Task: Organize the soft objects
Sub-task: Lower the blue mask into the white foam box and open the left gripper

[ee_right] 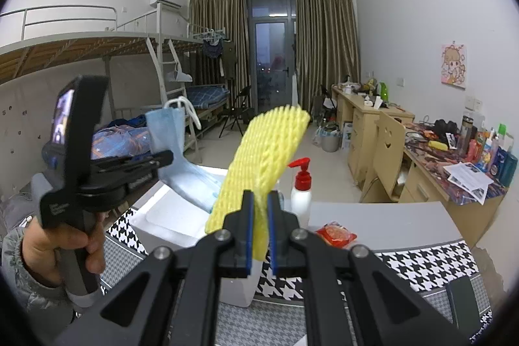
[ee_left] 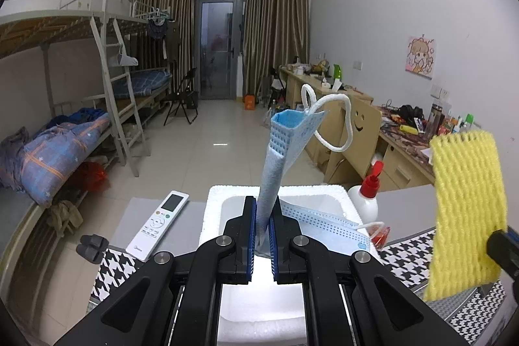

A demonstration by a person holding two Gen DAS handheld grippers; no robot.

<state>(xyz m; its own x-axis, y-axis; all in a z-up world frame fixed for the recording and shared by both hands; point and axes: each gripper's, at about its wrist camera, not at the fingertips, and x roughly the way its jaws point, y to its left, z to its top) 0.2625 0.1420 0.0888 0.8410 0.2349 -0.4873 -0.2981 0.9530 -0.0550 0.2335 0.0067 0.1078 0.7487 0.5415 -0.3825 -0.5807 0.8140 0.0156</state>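
Observation:
My left gripper (ee_left: 262, 209) is shut on a blue face mask (ee_left: 285, 145) and holds it upright over a white foam box (ee_left: 214, 200); the mask's white ear loop (ee_left: 337, 119) hangs at its top. A second blue mask (ee_left: 327, 229) lies in the box. My right gripper (ee_right: 259, 200) is shut on a yellow foam net sleeve (ee_right: 262, 158), held above the box (ee_right: 155, 229). The sleeve also shows in the left wrist view (ee_left: 467, 203), at the right. The left gripper with its mask (ee_right: 168, 132) shows at the left of the right wrist view.
A white remote (ee_left: 162, 222) lies left of the box on the grey table. A white bottle with a red pump (ee_right: 300, 190) and a red packet (ee_right: 335, 234) stand right of it. A houndstooth cloth (ee_right: 421, 261) covers the near table. Bunk beds are left, desks right.

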